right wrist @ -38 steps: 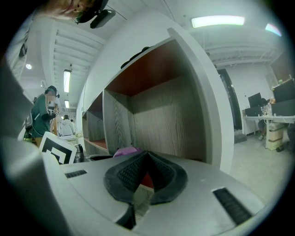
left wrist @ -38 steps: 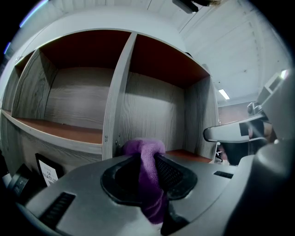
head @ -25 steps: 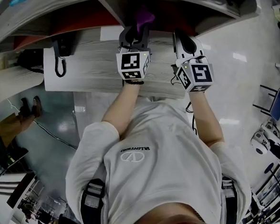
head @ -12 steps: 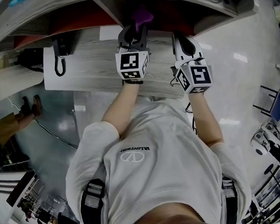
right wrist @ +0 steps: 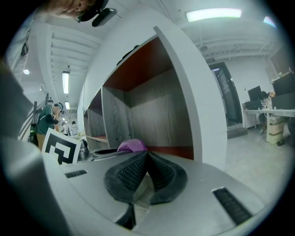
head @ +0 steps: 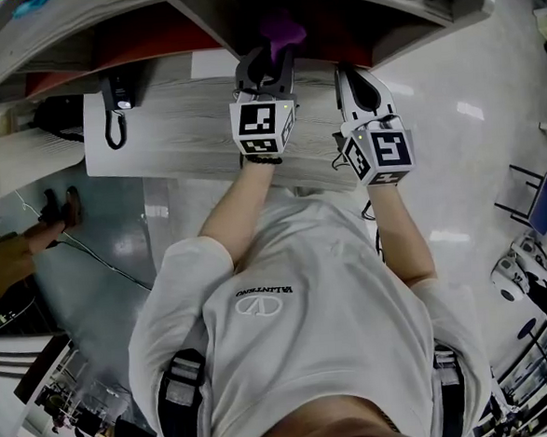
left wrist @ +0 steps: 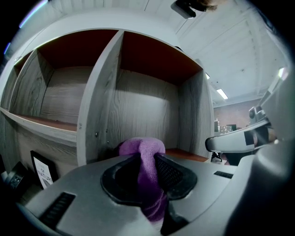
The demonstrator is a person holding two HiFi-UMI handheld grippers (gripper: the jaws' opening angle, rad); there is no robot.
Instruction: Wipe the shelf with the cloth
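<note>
left claw (head: 267, 56) + cloth (head: 283, 28) | shifted slightly right | along shelf (head: 183, 126)

Shelf unit (left wrist: 147, 110) of pale grey wood-grain panels in a white outer frame, its open compartments lined with reddish-brown boards (left wrist: 152, 55). An upright divider (left wrist: 99, 101) separates two compartments in the left gripper view; to its left a horizontal shelf board crosses the bay. A purple terry cloth (left wrist: 143, 152), bunched, sits at the mouth of the compartment right of the divider; whether it touches the board cannot be made out. In the head view, a grey wood-grain ledge (head: 183, 126) in front of the compartments carries a black corded device (head: 114, 107) and, at its far edge, a white sheet (head: 214, 66).
</note>
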